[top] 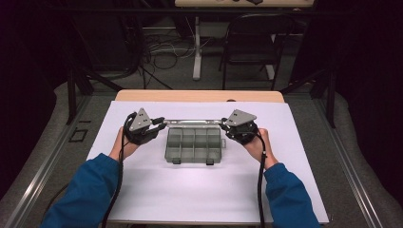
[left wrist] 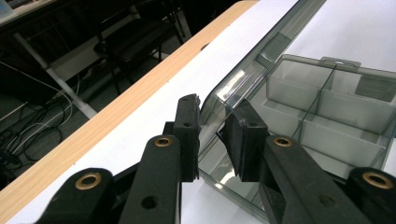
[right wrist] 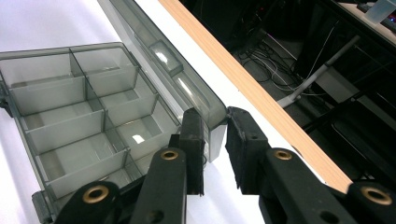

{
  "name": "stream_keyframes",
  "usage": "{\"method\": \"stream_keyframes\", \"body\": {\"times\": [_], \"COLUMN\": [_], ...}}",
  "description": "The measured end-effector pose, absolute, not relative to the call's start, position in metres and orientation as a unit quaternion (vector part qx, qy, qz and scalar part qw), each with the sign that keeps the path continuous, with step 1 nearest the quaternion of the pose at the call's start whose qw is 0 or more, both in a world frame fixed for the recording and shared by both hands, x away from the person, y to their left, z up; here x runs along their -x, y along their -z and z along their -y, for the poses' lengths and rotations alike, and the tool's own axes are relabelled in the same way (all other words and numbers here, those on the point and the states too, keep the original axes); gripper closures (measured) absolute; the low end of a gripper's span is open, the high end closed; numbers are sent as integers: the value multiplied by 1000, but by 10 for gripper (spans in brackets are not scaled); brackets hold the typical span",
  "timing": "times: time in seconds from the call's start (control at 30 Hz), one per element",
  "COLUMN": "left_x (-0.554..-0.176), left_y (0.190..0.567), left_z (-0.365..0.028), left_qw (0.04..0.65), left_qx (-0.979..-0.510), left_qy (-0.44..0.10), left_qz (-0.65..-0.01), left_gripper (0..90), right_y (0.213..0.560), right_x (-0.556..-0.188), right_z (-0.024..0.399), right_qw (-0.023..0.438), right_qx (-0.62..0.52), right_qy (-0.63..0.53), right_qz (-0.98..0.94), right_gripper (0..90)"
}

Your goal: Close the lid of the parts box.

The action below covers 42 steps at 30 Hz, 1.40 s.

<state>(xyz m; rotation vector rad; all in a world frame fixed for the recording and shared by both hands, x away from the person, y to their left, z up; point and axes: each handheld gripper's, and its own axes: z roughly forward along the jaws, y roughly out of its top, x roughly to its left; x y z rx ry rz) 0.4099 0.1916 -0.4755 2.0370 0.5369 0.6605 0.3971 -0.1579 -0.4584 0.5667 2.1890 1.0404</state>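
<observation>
A smoky clear compartment box (top: 195,145) lies open on the white sheet, its several divided cells empty. Its lid (top: 192,122) stands up along the far side. My left gripper (top: 161,122) grips the lid's left corner, and my right gripper (top: 224,122) grips its right corner. In the left gripper view the lid (left wrist: 243,79) runs away from the gripper (left wrist: 211,135), whose pads sit against both faces of the corner, with the box (left wrist: 322,112) to the right. In the right gripper view the gripper (right wrist: 215,140) clamps the lid (right wrist: 154,46) the same way, and the box (right wrist: 79,107) lies to the left.
The white sheet (top: 142,190) covers most of the table, and a wooden strip (top: 199,96) shows at the far edge just behind the lid. Beyond the table stand a black chair (top: 256,42) and a white table leg (top: 196,52) among floor cables.
</observation>
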Motion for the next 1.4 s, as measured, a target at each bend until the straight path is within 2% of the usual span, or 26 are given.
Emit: {"method": "stream_keyframes", "body": {"times": [0.7, 0.73, 0.83, 0.93, 1.0, 1.07, 1.13, 1.27, 1.4], "left_x": [-401, -401, -399, -394, -392, -392, -393, -399, -403], "left_y": [481, 481, 477, 467, 460, 454, 450, 451, 454], "left_z": [-192, -192, -189, -187, -186, -185, -184, -180, -179], "left_qw": [447, 446, 439, 449, 463, 478, 482, 471, 470], "left_qx": [-826, -827, -831, -828, -821, -809, -803, -802, -801], "left_qy": [-273, -271, -271, -272, -268, -271, -277, -284, -277], "left_qz": [-208, -208, -207, -197, -199, -207, -214, -234, -247], "left_gripper": [732, 721, 532, 463, 456, 476, 542, 739, 848], "right_y": [464, 464, 464, 463, 463, 463, 463, 463, 463], "right_x": [-389, -389, -391, -391, -392, -392, -391, -392, -392], "right_z": [159, 159, 159, 158, 158, 158, 158, 157, 156], "right_qw": [323, 321, 323, 324, 323, 324, 324, 326, 325], "right_qx": [-211, -211, -212, -211, -212, -212, -213, -210, -209], "right_qy": [-395, -395, -397, -394, -395, -395, -394, -394, -393], "right_qz": [-834, -835, -833, -834, -834, -833, -833, -833, -834], "right_gripper": [760, 761, 765, 764, 764, 764, 763, 756, 749]}}
